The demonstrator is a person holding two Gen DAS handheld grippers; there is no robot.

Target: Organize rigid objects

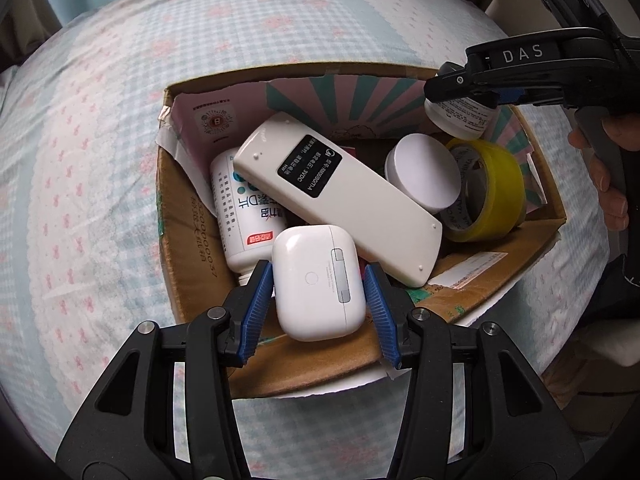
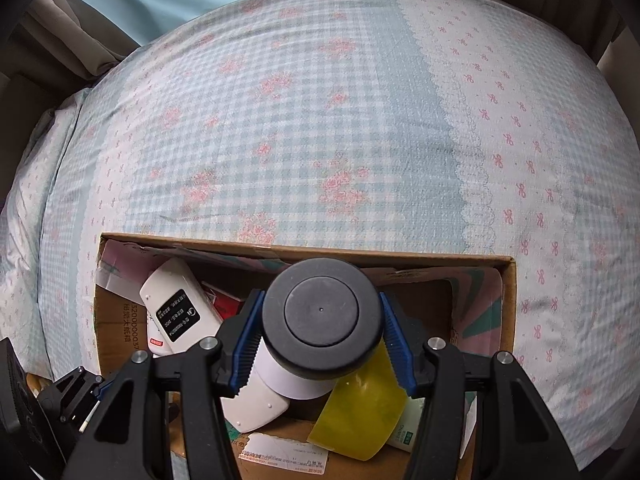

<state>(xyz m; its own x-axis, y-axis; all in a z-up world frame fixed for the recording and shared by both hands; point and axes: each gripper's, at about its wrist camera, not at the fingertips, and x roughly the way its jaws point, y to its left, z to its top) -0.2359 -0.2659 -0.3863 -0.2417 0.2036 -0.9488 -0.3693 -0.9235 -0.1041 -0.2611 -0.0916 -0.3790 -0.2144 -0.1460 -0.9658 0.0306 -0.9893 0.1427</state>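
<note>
Home bedroom, floral gingham bedsheet (image 2: 320, 128), curtains (image 2: 72, 28)

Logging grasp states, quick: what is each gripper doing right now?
Left gripper: open around the white earbud case, pads not clearly touching.
Right gripper: closed on a black-capped white jar.

The cardboard box (image 1: 188, 280) is crowded: remote control (image 1: 340, 196), supplement bottle (image 1: 240, 216), white jar (image 1: 424, 174) and yellow tape roll (image 1: 492, 192) block its floor. The bedspread (image 2: 320, 120) beyond its far edge lies open.
</note>
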